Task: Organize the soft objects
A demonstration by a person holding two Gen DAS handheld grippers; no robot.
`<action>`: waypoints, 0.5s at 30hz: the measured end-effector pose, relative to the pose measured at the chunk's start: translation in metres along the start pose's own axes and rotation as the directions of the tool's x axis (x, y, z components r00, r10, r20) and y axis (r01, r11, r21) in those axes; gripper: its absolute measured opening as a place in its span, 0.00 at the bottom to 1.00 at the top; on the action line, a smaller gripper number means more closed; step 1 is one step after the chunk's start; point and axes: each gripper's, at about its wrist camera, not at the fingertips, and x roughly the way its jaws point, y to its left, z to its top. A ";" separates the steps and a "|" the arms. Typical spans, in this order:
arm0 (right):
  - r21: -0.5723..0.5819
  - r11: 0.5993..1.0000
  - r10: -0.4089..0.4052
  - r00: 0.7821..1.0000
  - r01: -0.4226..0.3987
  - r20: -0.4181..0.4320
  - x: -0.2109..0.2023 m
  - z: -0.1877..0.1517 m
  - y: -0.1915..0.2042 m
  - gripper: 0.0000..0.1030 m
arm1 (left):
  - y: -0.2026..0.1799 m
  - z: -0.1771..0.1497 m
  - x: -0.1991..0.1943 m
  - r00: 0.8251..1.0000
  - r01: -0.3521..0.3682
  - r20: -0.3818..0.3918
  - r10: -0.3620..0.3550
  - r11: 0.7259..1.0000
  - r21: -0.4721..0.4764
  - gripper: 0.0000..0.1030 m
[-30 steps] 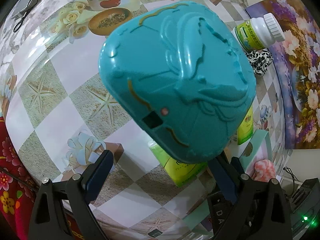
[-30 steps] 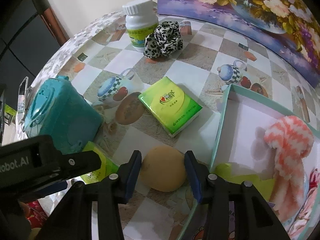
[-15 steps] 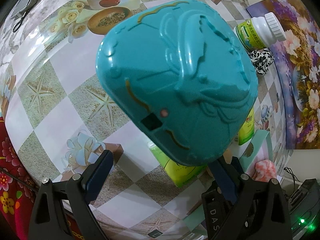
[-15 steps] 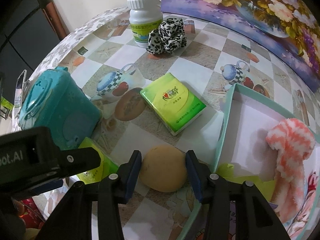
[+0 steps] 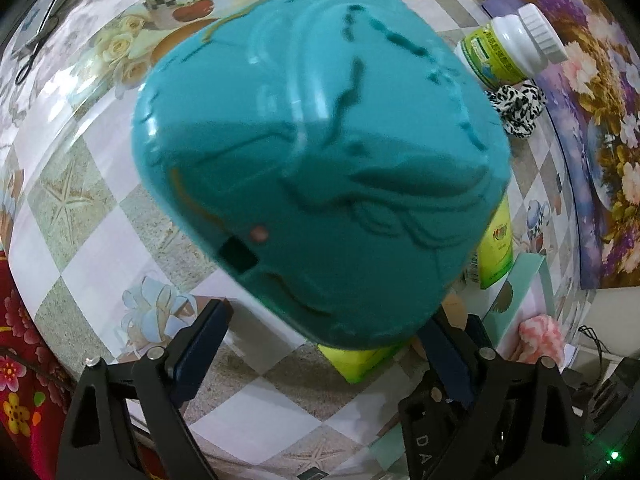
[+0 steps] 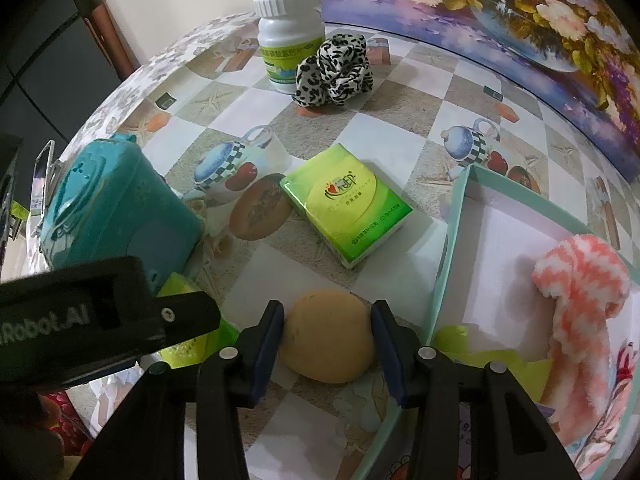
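- My right gripper (image 6: 327,338) pinches the tan sponge (image 6: 329,334), bound for the box (image 6: 448,240).
- My left gripper (image 5: 320,344), wide but closing, straddles the teal case (image 5: 320,160), untouched.

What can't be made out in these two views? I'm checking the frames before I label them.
- Left wrist view: the blurred teal case hides most of the green tissue pack below it.
- Right wrist view: the left gripper's body covers the same pack.
- Right wrist view: the box runs off the frame edge.
- Bottle label: too small to read.
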 end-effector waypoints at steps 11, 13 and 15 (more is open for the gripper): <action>0.003 1.000 0.004 1.000 -0.004 0.001 -0.001 0.000 -0.001 0.47 | -0.017 -0.006 -0.002 1.000 0.009 0.024 -0.010 0.998 0.055 0.56; 0.004 1.000 0.005 1.000 -0.005 0.000 -0.001 -0.001 -0.001 0.47 | -0.017 -0.006 -0.004 1.000 0.010 0.027 -0.011 0.998 0.058 0.55; 0.007 1.000 0.007 1.000 -0.007 -0.002 0.000 0.000 -0.001 0.46 | -0.017 -0.005 -0.007 1.000 0.013 0.027 -0.014 0.998 0.059 0.52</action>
